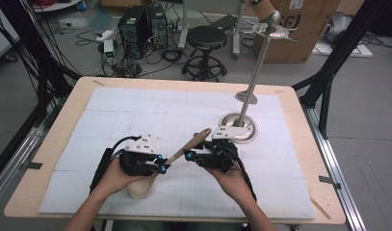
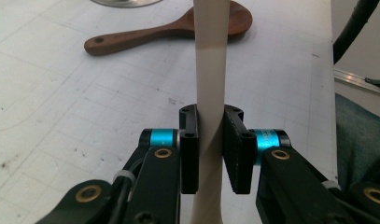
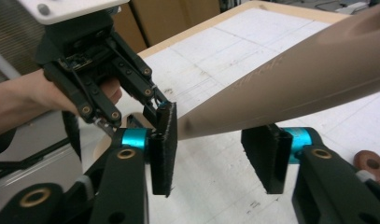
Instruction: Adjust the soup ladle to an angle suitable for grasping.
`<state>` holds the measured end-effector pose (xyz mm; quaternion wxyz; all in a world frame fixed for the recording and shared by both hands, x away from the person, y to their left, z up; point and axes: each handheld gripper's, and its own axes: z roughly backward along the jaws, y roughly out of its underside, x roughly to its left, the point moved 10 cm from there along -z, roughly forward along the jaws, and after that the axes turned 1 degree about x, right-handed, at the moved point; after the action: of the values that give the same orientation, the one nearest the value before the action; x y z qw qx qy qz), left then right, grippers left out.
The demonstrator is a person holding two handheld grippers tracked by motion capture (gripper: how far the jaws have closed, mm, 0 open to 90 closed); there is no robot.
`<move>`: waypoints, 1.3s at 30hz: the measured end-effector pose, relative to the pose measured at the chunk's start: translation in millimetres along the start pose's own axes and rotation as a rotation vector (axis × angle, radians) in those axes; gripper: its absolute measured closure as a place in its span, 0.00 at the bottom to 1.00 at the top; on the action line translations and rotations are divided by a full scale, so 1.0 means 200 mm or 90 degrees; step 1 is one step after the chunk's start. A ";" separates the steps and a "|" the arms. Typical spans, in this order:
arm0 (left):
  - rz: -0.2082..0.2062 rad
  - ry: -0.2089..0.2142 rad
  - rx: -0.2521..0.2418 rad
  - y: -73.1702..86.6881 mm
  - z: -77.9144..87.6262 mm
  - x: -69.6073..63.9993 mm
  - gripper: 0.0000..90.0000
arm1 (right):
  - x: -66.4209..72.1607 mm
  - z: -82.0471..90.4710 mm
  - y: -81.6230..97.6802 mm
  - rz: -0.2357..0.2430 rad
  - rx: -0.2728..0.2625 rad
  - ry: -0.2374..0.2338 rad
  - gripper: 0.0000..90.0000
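A long spoon with a cream bowl (image 1: 140, 187) and a tan handle (image 1: 189, 144) hangs slanted over the white mat. My left gripper (image 1: 161, 163) is shut on its cream neck (image 2: 210, 56), both pads pressed against it (image 2: 211, 116). To the right of it, my right gripper (image 1: 189, 155) faces the left one. Its jaws stand open (image 3: 215, 126), and the tan handle (image 3: 295, 84) runs between them, its narrow end near the left pad and a wide gap to the right pad. The left gripper (image 3: 157, 100) shows just beyond.
A dark wooden spoon (image 2: 169, 30) lies flat on the mat (image 1: 136, 106) by the right gripper (image 3: 372, 163). A metal stand with a round base (image 1: 239, 127) and a tall pole (image 1: 258, 62) rises at the right rear. The table's wooden edge (image 1: 34, 183) frames the mat.
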<state>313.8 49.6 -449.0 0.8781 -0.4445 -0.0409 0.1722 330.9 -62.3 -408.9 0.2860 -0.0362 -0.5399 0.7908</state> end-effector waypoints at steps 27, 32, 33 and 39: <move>0.031 0.038 -0.091 -0.15 0.03 -0.03 0.73 | 0.11 0.09 -0.23 0.008 -0.058 -0.069 0.82; 0.032 0.042 -0.089 -0.15 0.02 -0.04 0.72 | 0.12 0.11 -0.27 0.017 -0.072 -0.070 0.83; 0.032 0.044 -0.087 -0.15 0.02 -0.04 0.72 | 0.13 0.12 -0.28 0.021 -0.077 -0.071 0.83; 0.022 0.062 -0.080 -0.15 -0.01 -0.07 0.74 | 0.15 0.11 -0.29 0.028 -0.081 -0.077 0.84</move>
<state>308.7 26.5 -424.6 0.8465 -0.5070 -0.0014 0.1627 321.9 -52.3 -341.8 0.2321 -0.0184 -0.6043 0.7620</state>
